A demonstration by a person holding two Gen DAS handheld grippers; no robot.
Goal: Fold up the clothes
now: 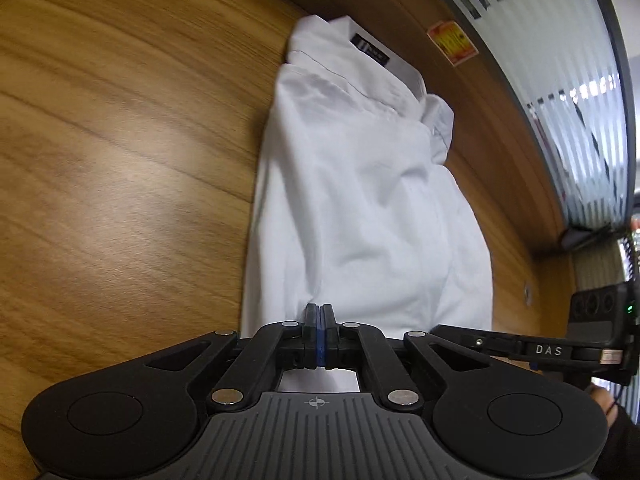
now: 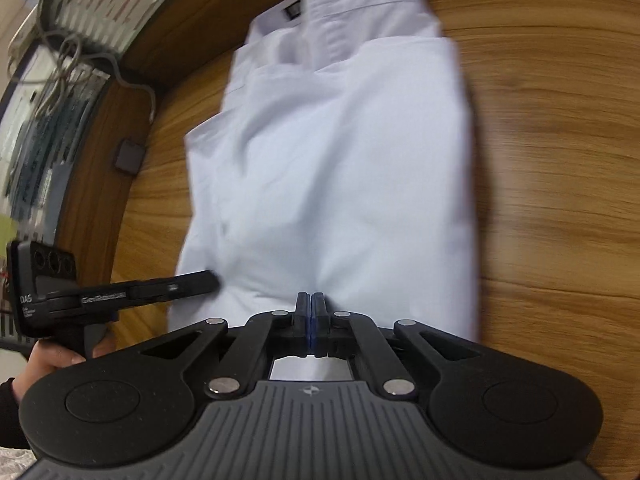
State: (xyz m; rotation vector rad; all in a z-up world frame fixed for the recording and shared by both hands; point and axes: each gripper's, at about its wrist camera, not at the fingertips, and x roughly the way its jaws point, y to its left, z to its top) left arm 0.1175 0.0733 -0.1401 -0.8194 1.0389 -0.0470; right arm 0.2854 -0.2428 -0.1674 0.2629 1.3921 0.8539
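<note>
A white collared shirt [image 1: 360, 184] lies lengthwise on the wooden table [image 1: 120, 160], sleeves folded in, collar with a black label at the far end. My left gripper [image 1: 319, 312] is shut on the shirt's near hem. In the right wrist view the same shirt [image 2: 340, 160] runs away from me, and my right gripper [image 2: 311, 300] is shut on its near hem. Each gripper shows in the other's view: the right one at the right edge of the left wrist view [image 1: 440, 330], the left one at the left of the right wrist view [image 2: 212, 278], both at the hem.
A frosted striped glass wall [image 1: 560, 80] runs behind the table's far edge. A red and yellow sticker [image 1: 452, 42] is on the table near the collar. Cables [image 2: 72, 56] hang at the far left. A small dark square [image 2: 128, 156] sits on the table's edge.
</note>
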